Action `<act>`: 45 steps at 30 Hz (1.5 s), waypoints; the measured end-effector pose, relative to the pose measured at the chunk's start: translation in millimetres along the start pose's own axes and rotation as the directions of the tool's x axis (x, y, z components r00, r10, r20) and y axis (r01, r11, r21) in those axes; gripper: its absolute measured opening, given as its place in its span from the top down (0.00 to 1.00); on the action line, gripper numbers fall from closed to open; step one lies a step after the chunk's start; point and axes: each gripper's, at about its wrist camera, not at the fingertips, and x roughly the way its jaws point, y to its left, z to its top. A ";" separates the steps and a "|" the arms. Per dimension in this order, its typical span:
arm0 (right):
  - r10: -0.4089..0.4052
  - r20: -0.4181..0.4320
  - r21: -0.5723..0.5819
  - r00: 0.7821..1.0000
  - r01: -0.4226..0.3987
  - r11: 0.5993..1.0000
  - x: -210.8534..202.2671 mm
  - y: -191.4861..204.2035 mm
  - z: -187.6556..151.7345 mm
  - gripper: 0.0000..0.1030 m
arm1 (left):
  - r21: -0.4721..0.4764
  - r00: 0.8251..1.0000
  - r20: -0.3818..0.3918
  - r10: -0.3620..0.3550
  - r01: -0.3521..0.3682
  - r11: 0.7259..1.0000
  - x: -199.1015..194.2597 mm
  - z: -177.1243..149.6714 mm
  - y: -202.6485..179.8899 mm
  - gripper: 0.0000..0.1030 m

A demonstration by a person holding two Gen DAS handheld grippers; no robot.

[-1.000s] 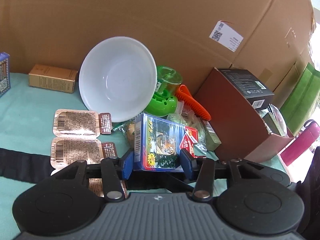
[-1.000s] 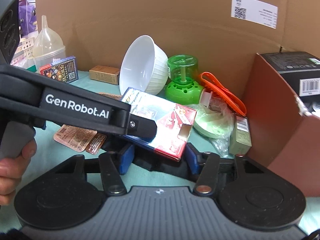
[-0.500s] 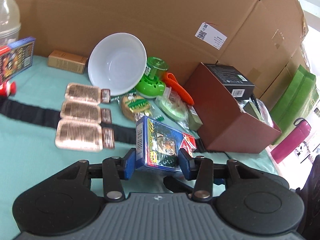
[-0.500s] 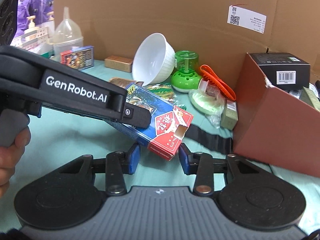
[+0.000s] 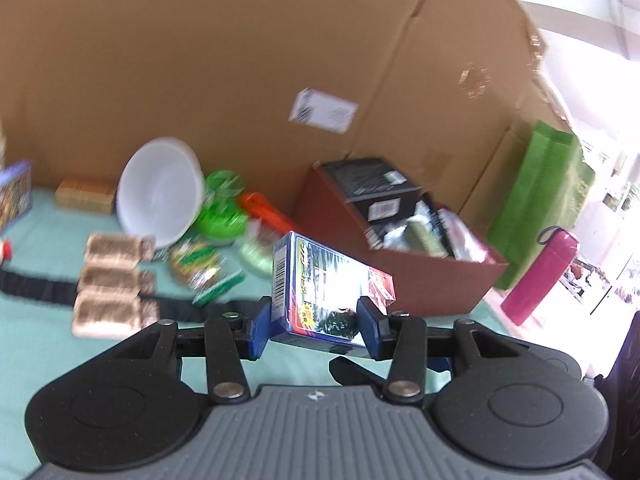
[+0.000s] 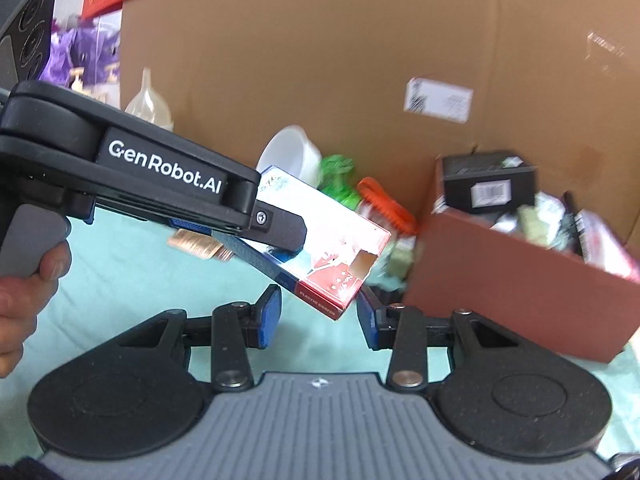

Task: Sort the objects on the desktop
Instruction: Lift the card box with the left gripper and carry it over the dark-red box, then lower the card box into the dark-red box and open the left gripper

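A blue card box with a red end [image 5: 320,280] hangs above the teal table cover, and my left gripper [image 5: 314,328] is shut on its two sides. In the right wrist view the same card box [image 6: 336,248] slants down from the left gripper's finger [image 6: 280,230]. Its red end dips between the blue pads of my right gripper [image 6: 318,316]. A gap shows on the left side, so those pads do not clamp it. The brown open box [image 5: 340,232], packed with items, stands just beyond to the right; it is also in the right wrist view [image 6: 500,292].
A tipped white bowl [image 5: 160,188], a green plastic item [image 5: 222,208], foil packs [image 5: 108,280] and a black strap [image 5: 36,292] lie at left. A tall cardboard wall [image 5: 240,60] closes the back. A pink bottle [image 5: 540,276] and a green bag [image 5: 536,192] stand right. A hand [image 6: 24,288] grips the left handle.
Both grippers rose and drew back from the pile, swinging the card box toward the brown box. The right jaws narrowed around the box's red end.
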 end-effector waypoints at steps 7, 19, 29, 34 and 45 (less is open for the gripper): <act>-0.061 0.092 0.020 0.994 0.059 0.998 -12.0 -38.4 18.4 0.61 | 0.088 0.998 0.041 -0.043 0.039 0.995 16.8 27.1 -36.2 0.53; -0.093 0.108 0.077 0.990 0.085 0.993 12.2 -105.4 33.9 0.61 | 0.128 0.996 -0.013 -0.091 0.092 0.988 78.7 52.1 -64.5 0.53; -0.077 0.080 0.108 0.994 0.068 0.992 41.2 -133.5 35.6 0.60 | 0.116 0.997 -0.065 -0.051 0.058 0.992 114.7 58.9 -65.1 0.55; -0.091 0.086 0.111 0.992 0.081 0.990 40.1 -136.9 30.7 0.54 | 0.103 0.997 -0.073 -0.031 0.038 0.994 120.4 58.0 -59.4 0.44; -0.102 0.097 0.122 0.990 0.090 0.988 38.1 -138.2 26.0 0.50 | 0.089 0.999 -0.033 -0.016 0.019 0.996 109.0 63.8 -55.6 0.35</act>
